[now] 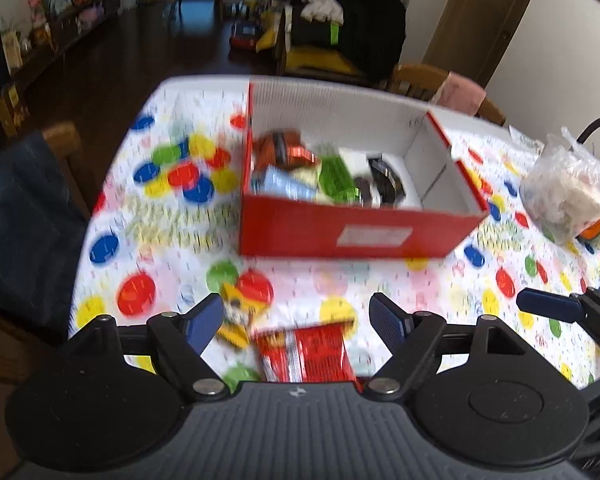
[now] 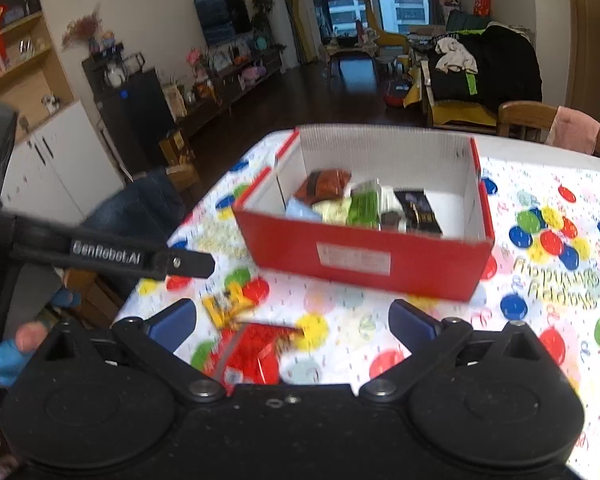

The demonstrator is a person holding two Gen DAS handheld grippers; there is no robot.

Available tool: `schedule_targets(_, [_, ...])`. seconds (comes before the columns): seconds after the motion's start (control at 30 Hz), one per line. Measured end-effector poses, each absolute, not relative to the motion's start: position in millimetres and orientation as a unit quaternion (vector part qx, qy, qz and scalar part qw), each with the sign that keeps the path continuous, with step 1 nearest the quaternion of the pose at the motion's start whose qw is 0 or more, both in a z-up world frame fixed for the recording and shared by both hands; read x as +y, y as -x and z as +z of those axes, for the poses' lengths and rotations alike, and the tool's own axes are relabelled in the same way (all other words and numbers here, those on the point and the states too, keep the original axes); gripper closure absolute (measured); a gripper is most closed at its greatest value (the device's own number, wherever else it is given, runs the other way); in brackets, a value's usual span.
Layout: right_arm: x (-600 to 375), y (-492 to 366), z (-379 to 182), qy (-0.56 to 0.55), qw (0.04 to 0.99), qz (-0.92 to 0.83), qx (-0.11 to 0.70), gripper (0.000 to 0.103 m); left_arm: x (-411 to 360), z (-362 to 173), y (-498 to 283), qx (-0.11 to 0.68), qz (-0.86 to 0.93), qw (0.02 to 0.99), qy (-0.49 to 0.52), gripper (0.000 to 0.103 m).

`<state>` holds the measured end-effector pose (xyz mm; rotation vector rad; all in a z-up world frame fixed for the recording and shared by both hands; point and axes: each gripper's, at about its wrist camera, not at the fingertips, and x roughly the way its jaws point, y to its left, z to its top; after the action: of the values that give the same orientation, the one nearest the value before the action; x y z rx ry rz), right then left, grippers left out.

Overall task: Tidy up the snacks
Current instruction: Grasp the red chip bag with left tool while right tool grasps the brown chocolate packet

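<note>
On the table with the balloon-pattern cloth [image 1: 440,280] stands a red box [image 1: 352,232], and several snack packets lie inside it, toward its left half. Nearer to the cameras, a red packet [image 1: 306,354] and a small yellow packet [image 1: 236,316] lie on the cloth outside the box. Both the left gripper [image 1: 296,320] and the right gripper [image 2: 292,324] hang above these two packets with the jaws spread wide, pinching nothing.
</note>
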<state>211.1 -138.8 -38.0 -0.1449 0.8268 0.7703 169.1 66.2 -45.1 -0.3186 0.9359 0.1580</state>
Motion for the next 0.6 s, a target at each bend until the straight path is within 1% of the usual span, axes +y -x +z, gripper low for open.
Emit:
schedule_targets(0.2, [-147.3, -192.5, -60.1, 0.096, 0.828, 0.368, 0.412, 0.0, 64.9, -74.5, -175.8, 0.49, 0.08, 0.851, 0.174, 0.023])
schedule_targets(0.4, [-155.8, -185.1, -79.2, 0.09, 0.815, 0.359, 0.445, 0.0, 64.7, -105.9, -191.5, 0.533, 0.085, 0.819, 0.197, 0.023])
schedule_targets(0.6, [-160.7, -184.2, -87.2, 0.092, 0.81, 0.357, 0.457, 0.0, 60.5, -131.8, -204.2, 0.56, 0.082, 0.798, 0.208, 0.023])
